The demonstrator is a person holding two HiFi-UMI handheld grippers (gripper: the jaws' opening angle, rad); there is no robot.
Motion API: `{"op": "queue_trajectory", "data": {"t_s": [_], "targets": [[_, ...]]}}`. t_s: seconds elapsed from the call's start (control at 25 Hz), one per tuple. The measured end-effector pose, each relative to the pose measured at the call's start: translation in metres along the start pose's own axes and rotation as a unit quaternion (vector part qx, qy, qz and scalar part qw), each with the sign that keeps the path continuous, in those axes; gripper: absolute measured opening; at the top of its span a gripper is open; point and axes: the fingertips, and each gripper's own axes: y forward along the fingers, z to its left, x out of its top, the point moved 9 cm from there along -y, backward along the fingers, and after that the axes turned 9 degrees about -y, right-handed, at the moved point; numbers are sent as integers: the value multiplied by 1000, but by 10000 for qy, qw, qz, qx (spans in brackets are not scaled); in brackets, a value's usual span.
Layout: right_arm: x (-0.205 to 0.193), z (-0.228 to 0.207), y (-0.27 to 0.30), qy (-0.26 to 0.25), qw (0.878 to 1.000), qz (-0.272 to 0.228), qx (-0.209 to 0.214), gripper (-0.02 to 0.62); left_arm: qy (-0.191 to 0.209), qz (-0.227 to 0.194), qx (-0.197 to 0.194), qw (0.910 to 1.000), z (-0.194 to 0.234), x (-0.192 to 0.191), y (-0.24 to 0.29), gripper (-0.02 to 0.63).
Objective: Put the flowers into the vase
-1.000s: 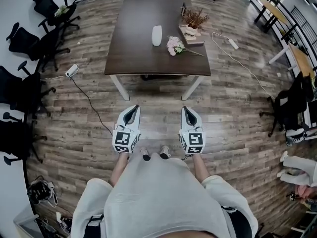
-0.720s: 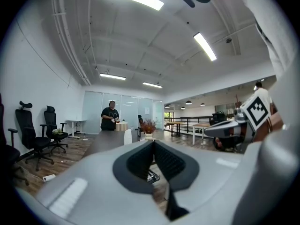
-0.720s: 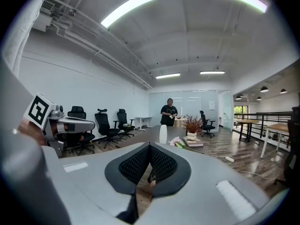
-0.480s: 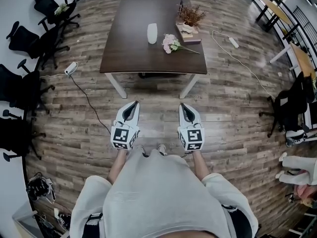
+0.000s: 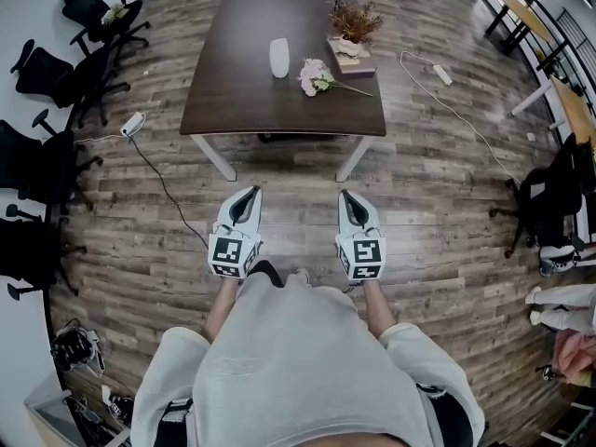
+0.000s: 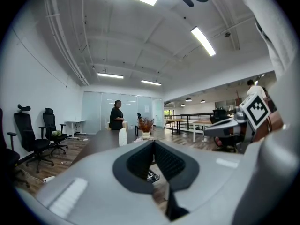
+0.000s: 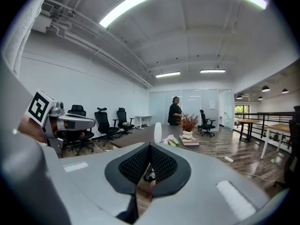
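Note:
A white vase (image 5: 279, 57) stands upright on the dark brown table (image 5: 242, 110). Right of it, pink flowers (image 5: 315, 75) lie flat, their green stem pointing right. Both grippers hover over the wooden floor, well short of the table's near edge. My left gripper (image 5: 250, 194) and right gripper (image 5: 346, 196) are side by side, both shut and empty. The right gripper view shows the vase (image 7: 158, 131) and flowers (image 7: 169, 139) far ahead beyond the shut gripper (image 7: 150, 146). In the left gripper view the vase (image 6: 123, 136) stands far beyond the shut gripper (image 6: 153, 142).
A dried plant in a pot (image 5: 351, 26) sits on a book at the table's far right. Office chairs (image 5: 56, 73) line the left wall. A power strip with cable (image 5: 135, 126) lies on the floor left. A person (image 7: 175, 111) stands beyond the table.
Both grippers have travelled along with the walking person, still side by side and shut. In the head view the table has shifted slightly up and to the left.

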Motion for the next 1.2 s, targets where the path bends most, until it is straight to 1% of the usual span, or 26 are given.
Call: {"op": "queue_trajectory", "data": {"t_s": [0.36, 0.72, 1.0, 1.2], "targets": [[-2, -12, 22, 4, 10000, -29, 88, -2, -10, -19, 135, 9999, 9, 1, 20, 11], [3, -17, 62, -134, 9997, 3, 191, -2, -169, -36, 180, 9997, 31, -6, 46, 11], [1, -24, 110, -152, 9997, 107, 164, -2, -260, -36, 118, 9996, 66, -9, 88, 11], [2, -30, 165, -157, 9997, 186, 98, -2, -295, 9, 19, 9996, 105, -11, 136, 11]]}}
